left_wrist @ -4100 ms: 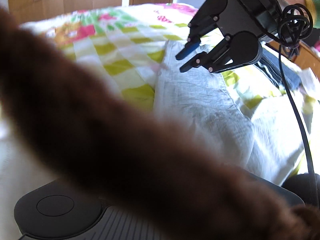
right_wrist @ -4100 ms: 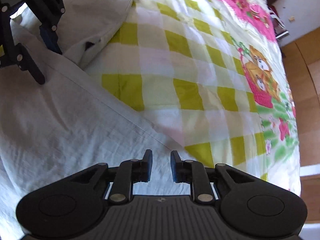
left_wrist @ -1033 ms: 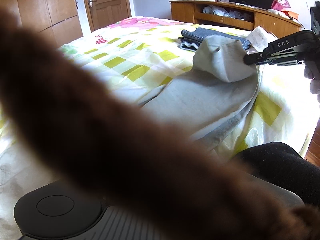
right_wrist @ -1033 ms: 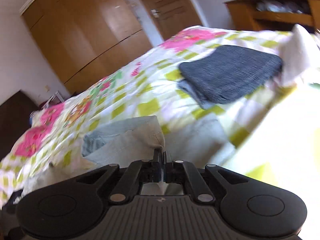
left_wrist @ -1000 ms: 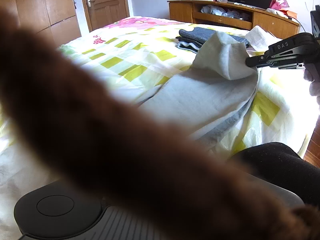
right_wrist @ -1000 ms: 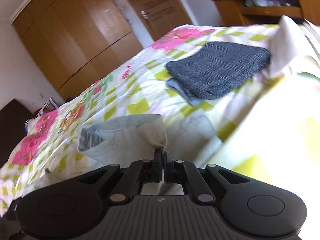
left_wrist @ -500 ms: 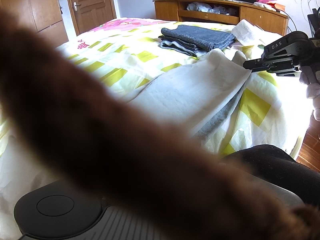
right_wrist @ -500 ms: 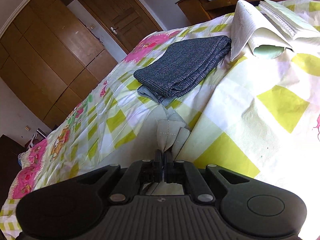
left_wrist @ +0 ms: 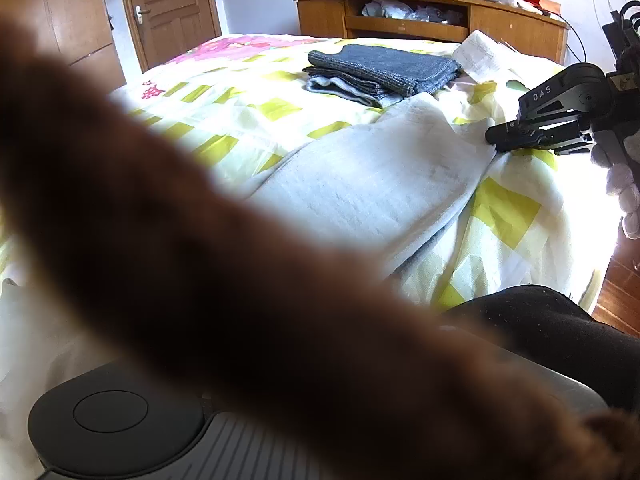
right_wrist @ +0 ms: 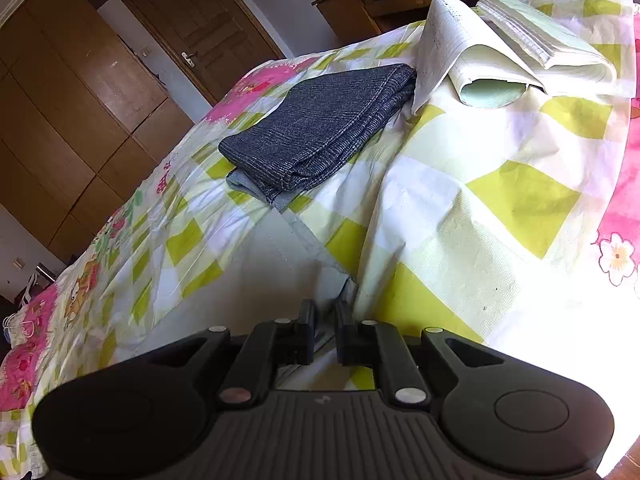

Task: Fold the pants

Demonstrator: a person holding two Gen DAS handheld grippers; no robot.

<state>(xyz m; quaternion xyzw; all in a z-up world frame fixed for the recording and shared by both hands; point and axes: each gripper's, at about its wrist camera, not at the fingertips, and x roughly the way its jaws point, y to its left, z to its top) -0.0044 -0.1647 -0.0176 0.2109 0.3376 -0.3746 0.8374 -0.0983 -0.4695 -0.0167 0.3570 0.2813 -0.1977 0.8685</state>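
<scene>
The pale grey pants (left_wrist: 372,184) lie stretched across the checked bedspread, folded over on themselves. In the right wrist view their end (right_wrist: 280,256) rests on the bed right in front of my right gripper (right_wrist: 324,308). Its fingers stand slightly apart, open, with the fabric's edge lying loose between them. The left wrist view shows the same gripper (left_wrist: 494,138) at the pants' far right corner. A blurred brown furry band (left_wrist: 240,280) covers my left gripper's fingers, so its state is hidden.
A folded dark grey garment (right_wrist: 320,128) sits on the bed beyond the pants. Open notebooks and papers (right_wrist: 500,52) lie at the bed's far right. A wooden cabinet (left_wrist: 420,16) and door stand behind. A person's black-clad leg (left_wrist: 540,320) is at the bed's near edge.
My right gripper carried the pants' end down onto the bed and opened, letting go of the fabric. The pants now lie flat. The left view has barely shifted.
</scene>
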